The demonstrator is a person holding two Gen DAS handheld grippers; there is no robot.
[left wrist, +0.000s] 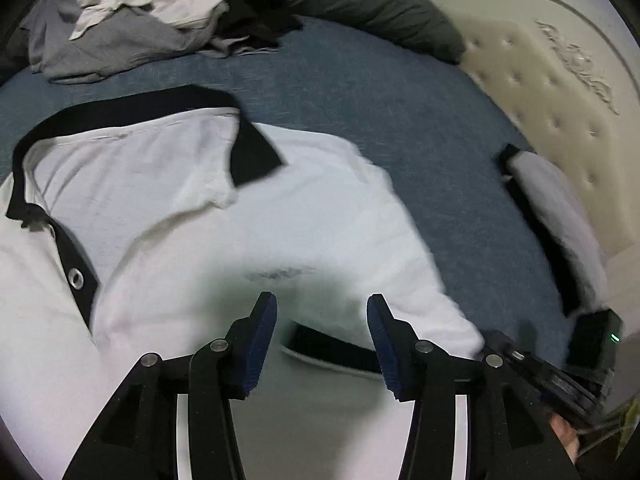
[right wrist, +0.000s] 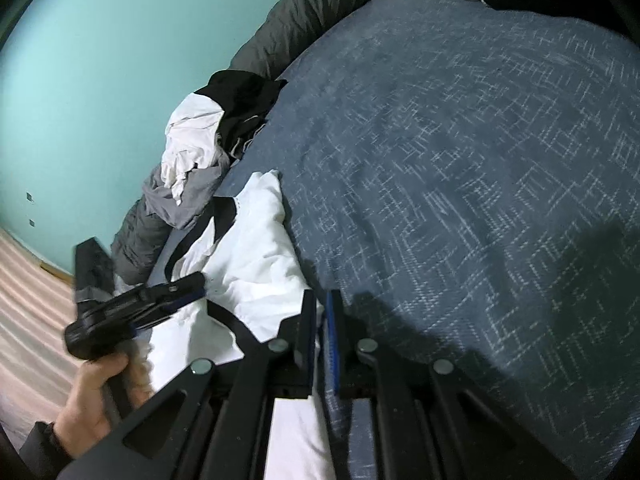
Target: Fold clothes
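A: Left wrist view first. White polo shirt (left wrist: 280, 208) with black collar and black button placket lies spread on the blue bedspread (left wrist: 420, 128), front up, collar toward the upper left of the picture.

B: Left gripper (left wrist: 322, 312)?

A: Hovers over the shirt's chest, jaws spread, nothing pinched between the 2 blue pads. A black-trimmed sleeve edge lies just below them. No earlier frame, so only the state.

B: Anything else there?

A: Pile of unfolded clothes (left wrist: 132, 20), grey, white and black, at the top left on the bed. Dark grey bolster (left wrist: 372, 4) along the far edge, cream tufted headboard (left wrist: 552, 92) on the right. Folded white and black garment (left wrist: 560, 216) near the headboard. The right gripper's body shows at the lower right, blurred.

B: Right wrist view?

A: Right gripper (right wrist: 320, 308) has its jaws pressed together on a fold of the white polo shirt (right wrist: 256, 248) at the shirt's edge, white cloth squeezed between the pads. Shirt bunched up to the left, bedspread (right wrist: 460, 160) to the right.

B: Left gripper (right wrist: 196, 284) seen there?

A: Yes, left side, blurred, over the shirt, held by a hand (right wrist: 96, 396) in a dark sleeve. Pile of unfolded clothes (right wrist: 200, 152) beyond, teal wall (right wrist: 100, 80) behind.
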